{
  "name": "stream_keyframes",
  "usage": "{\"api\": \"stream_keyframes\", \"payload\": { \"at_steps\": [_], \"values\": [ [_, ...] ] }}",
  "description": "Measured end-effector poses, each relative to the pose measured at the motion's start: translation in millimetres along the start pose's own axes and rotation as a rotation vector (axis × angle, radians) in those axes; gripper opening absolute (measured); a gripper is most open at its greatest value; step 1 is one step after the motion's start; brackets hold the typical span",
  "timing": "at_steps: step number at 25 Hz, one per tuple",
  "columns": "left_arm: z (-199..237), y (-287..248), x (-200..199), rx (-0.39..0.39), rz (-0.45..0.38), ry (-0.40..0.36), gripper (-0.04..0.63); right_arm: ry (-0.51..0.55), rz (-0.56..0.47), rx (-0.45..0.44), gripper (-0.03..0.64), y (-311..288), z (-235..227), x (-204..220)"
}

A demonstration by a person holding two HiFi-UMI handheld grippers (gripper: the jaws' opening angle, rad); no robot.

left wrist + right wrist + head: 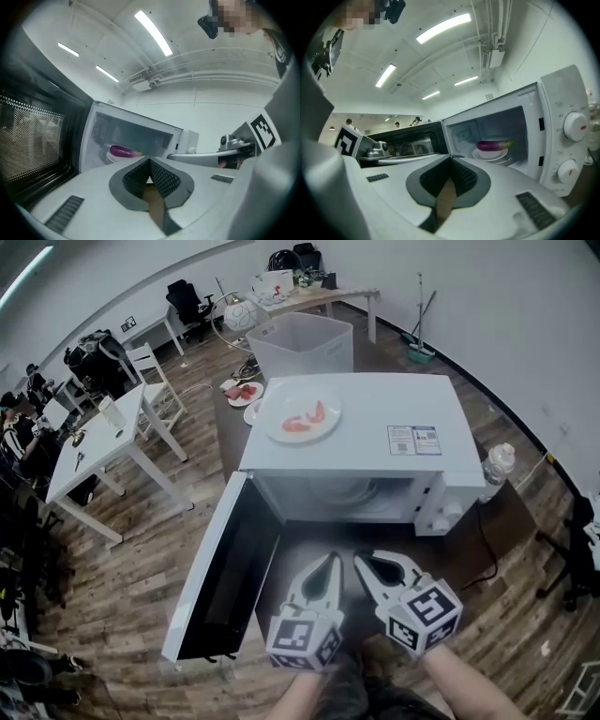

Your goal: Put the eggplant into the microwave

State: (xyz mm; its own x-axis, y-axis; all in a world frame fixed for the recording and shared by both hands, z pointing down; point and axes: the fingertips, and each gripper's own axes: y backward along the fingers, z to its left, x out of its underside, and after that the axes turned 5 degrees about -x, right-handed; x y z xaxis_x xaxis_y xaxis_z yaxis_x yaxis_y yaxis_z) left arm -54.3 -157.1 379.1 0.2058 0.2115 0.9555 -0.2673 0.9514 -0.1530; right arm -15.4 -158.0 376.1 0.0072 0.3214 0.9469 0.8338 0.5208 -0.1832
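White microwave (pixel 375 427) stands open in your head view, a plate (pixel 328 430) of red food (pixel 305 418) on top. Left gripper view: your left gripper (pixel 149 161) is pressed together, empty; purple eggplant (pixel 123 151) lies inside. Right gripper view: your right gripper (pixel 451 161) is closed too; eggplant rests on a dish (pixel 490 155) within.

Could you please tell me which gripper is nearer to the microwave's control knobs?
Right. The right gripper is before the microwave on the side of the control knobs; the left gripper is beside it, toward the open door.
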Motion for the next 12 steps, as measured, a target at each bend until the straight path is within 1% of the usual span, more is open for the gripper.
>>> {"api": "stream_keyframes", "payload": {
  "at_steps": [8, 12],
  "values": [
    [-27, 31, -10, 0.042, 0.019, -0.022, 0.014, 0.023, -0.012, -0.05, 0.0, 34, 28, -13],
    [-40, 44, -14, 0.055, 0.027, -0.021, 0.014, 0.021, 0.003, -0.068, 0.0, 50, 38, -9]
  ]
}}
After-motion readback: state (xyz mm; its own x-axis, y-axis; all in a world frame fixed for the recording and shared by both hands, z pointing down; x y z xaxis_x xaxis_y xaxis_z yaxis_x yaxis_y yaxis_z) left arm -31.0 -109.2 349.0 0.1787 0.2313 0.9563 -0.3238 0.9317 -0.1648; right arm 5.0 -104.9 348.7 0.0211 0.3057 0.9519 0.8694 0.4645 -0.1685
